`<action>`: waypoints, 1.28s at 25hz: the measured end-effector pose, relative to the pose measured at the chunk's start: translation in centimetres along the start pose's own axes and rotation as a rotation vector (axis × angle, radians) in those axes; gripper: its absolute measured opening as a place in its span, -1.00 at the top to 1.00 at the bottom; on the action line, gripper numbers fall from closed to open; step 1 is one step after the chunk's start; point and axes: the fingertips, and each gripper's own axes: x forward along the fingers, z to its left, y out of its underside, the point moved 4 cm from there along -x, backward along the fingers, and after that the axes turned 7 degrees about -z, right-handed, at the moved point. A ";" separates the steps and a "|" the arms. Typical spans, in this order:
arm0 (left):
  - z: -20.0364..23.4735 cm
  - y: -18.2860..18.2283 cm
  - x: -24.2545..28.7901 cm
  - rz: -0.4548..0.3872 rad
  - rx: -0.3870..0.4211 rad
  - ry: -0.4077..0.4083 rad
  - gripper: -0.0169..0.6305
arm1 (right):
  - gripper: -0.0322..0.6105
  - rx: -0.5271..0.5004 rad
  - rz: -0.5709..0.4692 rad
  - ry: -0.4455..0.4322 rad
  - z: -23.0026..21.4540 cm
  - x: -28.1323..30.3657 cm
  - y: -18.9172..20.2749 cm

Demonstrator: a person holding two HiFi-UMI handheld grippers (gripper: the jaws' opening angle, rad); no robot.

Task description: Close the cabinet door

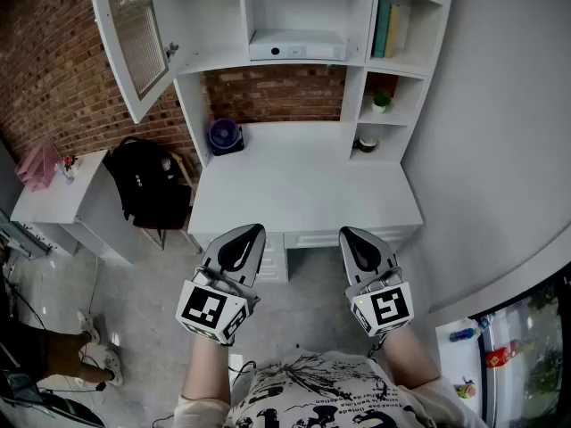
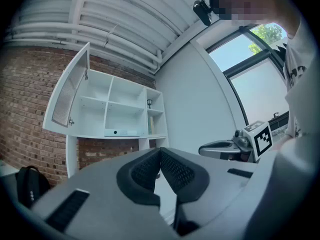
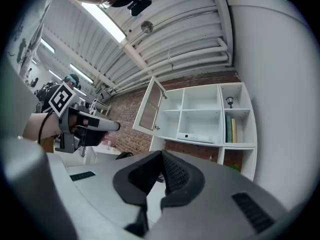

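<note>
A brick wall backs the room, and against it stands a white desk with a white shelf cabinet built above it, filling the upper middle of the head view. The cabinet door, the task's thing, hangs swung wide open at the upper left of that view. It is angled out from the cabinet's left edge, so the compartments behind it are bare to sight. Closing has not begun.

At the lower middle of the head view, the left gripper and right gripper sit side by side close to the person's body, well apart from the door. Both point forward toward the desk, which looks like a ready pose before a reach. Each gripper's own view shows its ribbed pads pressed together with nothing between them. That suits a push on the door panel, not a pinch.

A black backpack rests at the left of the desk. A purple fan stands in the desk's back corner and a flat white device lies on a shelf.

The cabinet's top is cut off by the upper frame edge. The door's small latch is too small to read, and its hinges cannot be made out.
</note>
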 end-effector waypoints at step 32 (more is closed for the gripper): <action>11.4 1.5 -1.1 -0.025 0.014 -0.231 -0.09 | 0.85 0.086 -0.048 -0.190 2.8 12.9 2.9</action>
